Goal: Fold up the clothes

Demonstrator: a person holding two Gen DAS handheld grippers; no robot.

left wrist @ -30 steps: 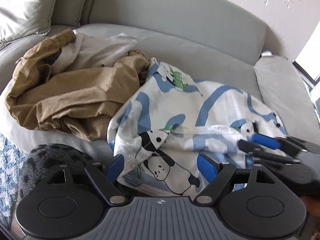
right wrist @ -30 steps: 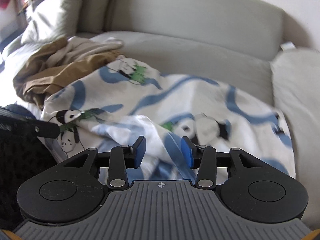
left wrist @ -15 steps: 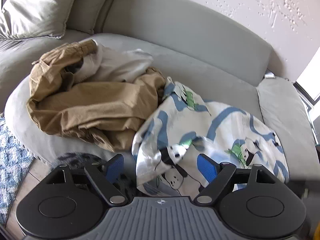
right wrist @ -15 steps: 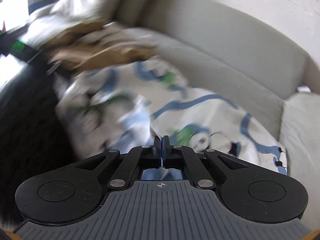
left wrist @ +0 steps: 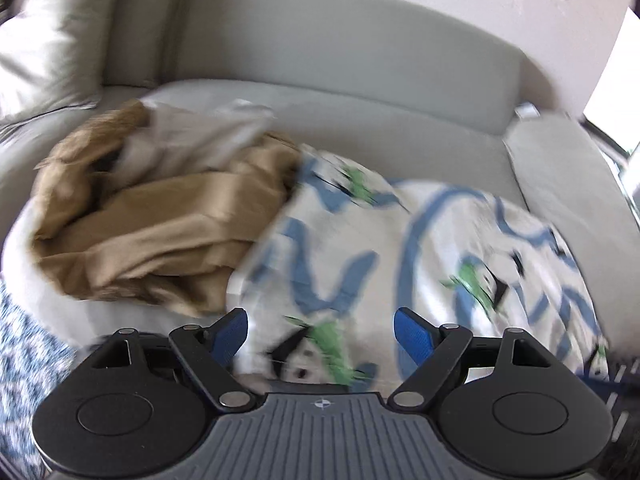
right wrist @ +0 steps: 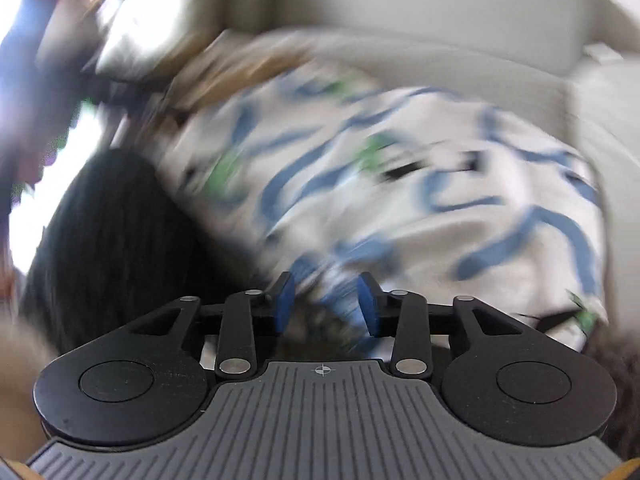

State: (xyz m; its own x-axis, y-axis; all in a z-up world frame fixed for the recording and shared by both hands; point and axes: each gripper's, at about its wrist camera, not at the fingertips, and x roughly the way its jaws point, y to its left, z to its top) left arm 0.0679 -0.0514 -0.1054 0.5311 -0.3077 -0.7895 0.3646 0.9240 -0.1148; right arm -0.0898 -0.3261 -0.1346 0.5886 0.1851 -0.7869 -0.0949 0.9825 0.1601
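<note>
A white garment with blue stripes and a panda print (left wrist: 400, 256) lies spread over the grey sofa seat (left wrist: 400, 148); the right wrist view shows the same panda garment (right wrist: 400, 200), blurred by motion. My left gripper (left wrist: 320, 334) is open, its blue pads on either side of the garment's near edge without pinching it. My right gripper (right wrist: 326, 306) is open too, with the garment's near hem just beyond its pads and nothing held.
A heap of tan clothes (left wrist: 160, 216) with a pale white piece (left wrist: 200, 140) on top sits left of the panda garment. A grey cushion (left wrist: 44, 40) leans at the back left. A blue patterned rug (left wrist: 24, 340) shows at lower left. A dark blurred shape (right wrist: 120, 232) lies left of my right gripper.
My right gripper was shut half a second ago and now stands open. The panda garment has been pulled flatter across the seat. Both views shifted and are motion-blurred.
</note>
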